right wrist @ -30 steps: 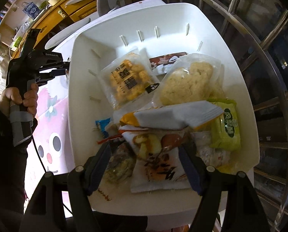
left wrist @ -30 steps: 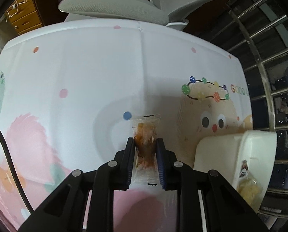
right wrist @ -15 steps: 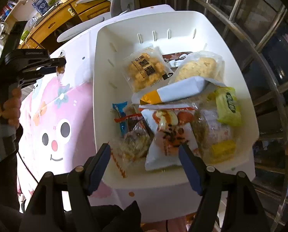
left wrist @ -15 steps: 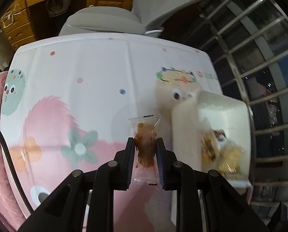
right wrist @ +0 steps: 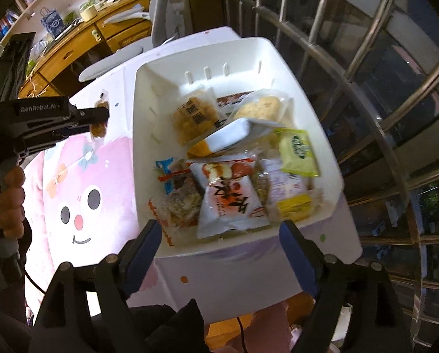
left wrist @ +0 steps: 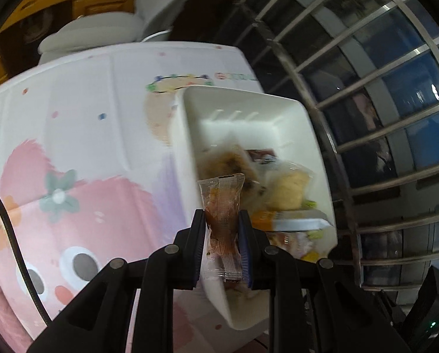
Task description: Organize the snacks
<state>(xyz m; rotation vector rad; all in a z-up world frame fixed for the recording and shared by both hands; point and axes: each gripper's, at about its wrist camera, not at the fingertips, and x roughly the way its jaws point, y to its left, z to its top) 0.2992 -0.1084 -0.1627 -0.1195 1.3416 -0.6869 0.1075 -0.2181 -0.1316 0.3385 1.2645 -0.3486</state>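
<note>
Now, through the left wrist camera, the left gripper (left wrist: 222, 245) pinches a small clear-wrapped brown candy packet (left wrist: 223, 220) between its blue-padded fingers. Half a second ago the white plastic bin (left wrist: 187, 158) sat off to the right; now its near-left wall lies directly behind the packet, so the carry has nearly reached the drop point. Judging by this, the packet needs to travel a little further right, past the rim, before release. The cartoon-printed pink and white tablecloth (left wrist: 81, 135) lies bare to the left.

From the right wrist camera, the right gripper (right wrist: 219, 253) hangs spread wide and holding nothing, near the bin's front rim (right wrist: 219, 250). The left gripper (right wrist: 97, 117) holds the packet just left of the bin wall. Inside, the far-left corner is uncovered; packaged snacks (right wrist: 228, 203) crowd the front. Metal window bars (right wrist: 366, 88) stand close on the right.
</note>
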